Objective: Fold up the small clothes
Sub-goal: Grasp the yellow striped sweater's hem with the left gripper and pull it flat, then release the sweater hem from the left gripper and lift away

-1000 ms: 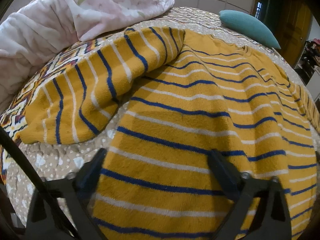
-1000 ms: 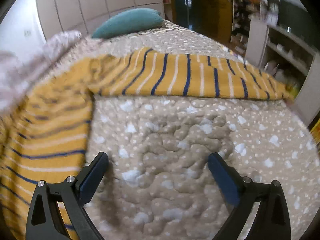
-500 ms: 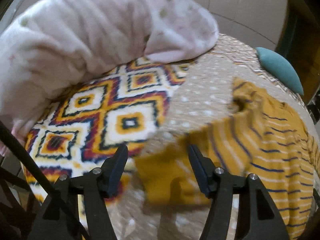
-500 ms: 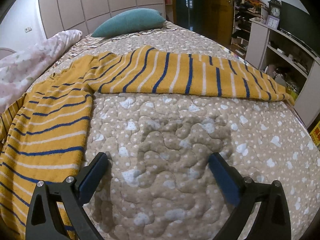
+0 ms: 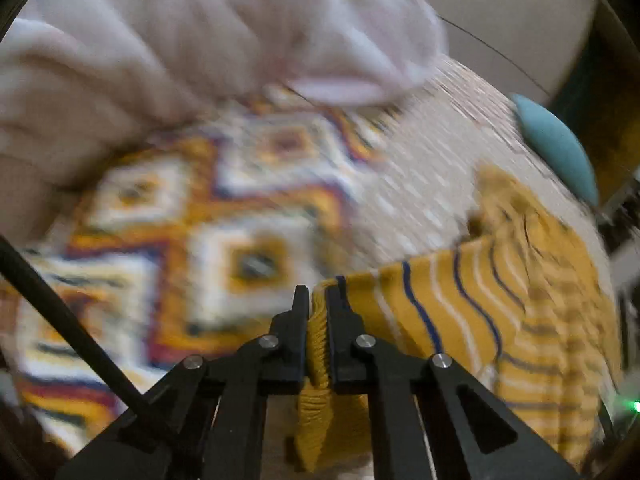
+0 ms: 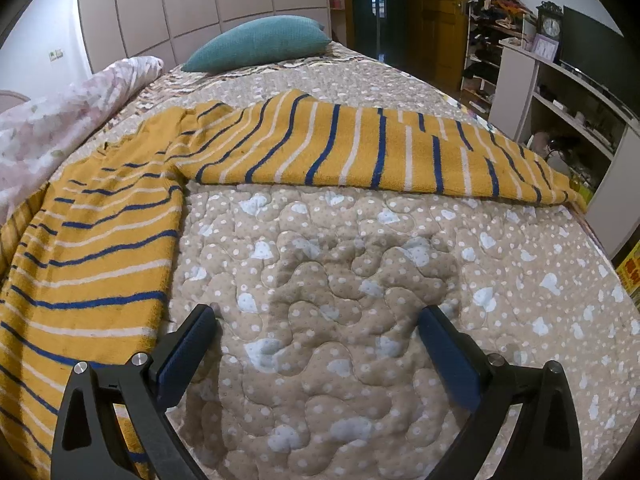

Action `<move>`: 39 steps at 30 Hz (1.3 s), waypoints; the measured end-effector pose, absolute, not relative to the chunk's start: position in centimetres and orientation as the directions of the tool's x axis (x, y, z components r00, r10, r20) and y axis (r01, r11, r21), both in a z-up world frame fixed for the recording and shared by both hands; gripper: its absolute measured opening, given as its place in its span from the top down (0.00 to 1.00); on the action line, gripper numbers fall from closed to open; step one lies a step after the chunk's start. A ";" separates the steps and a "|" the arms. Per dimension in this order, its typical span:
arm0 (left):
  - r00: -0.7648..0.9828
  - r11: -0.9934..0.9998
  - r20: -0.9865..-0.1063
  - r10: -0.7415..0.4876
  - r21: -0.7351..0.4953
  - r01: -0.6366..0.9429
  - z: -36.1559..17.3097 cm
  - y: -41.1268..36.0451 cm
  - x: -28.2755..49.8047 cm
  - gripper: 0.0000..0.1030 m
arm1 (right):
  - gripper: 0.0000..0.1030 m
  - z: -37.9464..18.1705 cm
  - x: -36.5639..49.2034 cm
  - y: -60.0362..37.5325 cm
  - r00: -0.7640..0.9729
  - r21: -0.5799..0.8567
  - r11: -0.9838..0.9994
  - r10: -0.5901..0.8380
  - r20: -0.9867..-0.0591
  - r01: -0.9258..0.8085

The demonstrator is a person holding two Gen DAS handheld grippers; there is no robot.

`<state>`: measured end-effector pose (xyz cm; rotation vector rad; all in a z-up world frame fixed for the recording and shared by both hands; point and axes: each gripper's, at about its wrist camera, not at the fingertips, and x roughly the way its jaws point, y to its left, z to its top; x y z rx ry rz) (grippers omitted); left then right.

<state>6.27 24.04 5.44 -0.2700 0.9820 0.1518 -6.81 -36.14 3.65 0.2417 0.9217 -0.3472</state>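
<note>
While right gripper (image 6: 318,334) gapes beside sweater (image 6: 92,248), left gripper (image 5: 317,300) pinches cuff.

No readable text

No lettering, label, brand or number can be made out in either view; the clock face (image 6: 551,26) on the far shelf is too small to read.

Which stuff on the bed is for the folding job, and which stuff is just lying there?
For the job:
striped sweater
left gripper, shut on the sweater's cuff
right gripper, open over the quilt

Just lying about:
teal pillow
pink floral blanket
patterned throw
dotted quilt
shelves
</note>
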 end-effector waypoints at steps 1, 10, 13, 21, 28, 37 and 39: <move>0.561 0.953 -0.825 0.068 -0.114 -0.282 6.3 25.1 6.5 0.93 | 0.00 3.6 -6.7 -36.0 0.552 0.044 0.918 -0.198 -0.810 0.394; 0.595 0.901 -0.771 0.226 -0.066 -0.428 11.5 30.8 6.4 0.82 | 0.00 3.7 -6.6 -35.9 0.558 0.050 0.918 -0.195 -0.807 0.394; 0.612 0.939 -0.771 0.179 -0.052 -0.341 11.9 27.0 4.4 0.64 | 0.00 3.8 -6.6 -35.9 0.565 0.062 0.917 -0.189 -0.803 0.395; 0.587 0.988 -0.806 -0.083 -0.142 -0.055 8.7 14.4 -3.5 0.45 | 0.00 4.2 -7.5 -37.0 0.603 0.165 0.906 -0.116 -0.789 0.390; 0.492 0.971 -0.840 -0.229 -0.229 0.063 3.4 6.8 -7.7 0.45 | 0.05 6.2 -11.2 -35.2 0.651 0.429 0.874 0.190 -0.735 0.229; 0.542 0.995 -0.835 -0.093 -0.090 0.032 4.2 5.5 -11.2 0.92 | 0.78 3.7 -12.4 -30.0 0.592 0.395 0.914 0.268 -0.760 0.094; 0.543 0.994 -0.833 -0.103 -0.111 0.018 4.2 6.5 -12.0 0.92 | 0.86 3.1 -13.8 -30.0 0.593 0.420 0.903 0.291 -0.751 0.088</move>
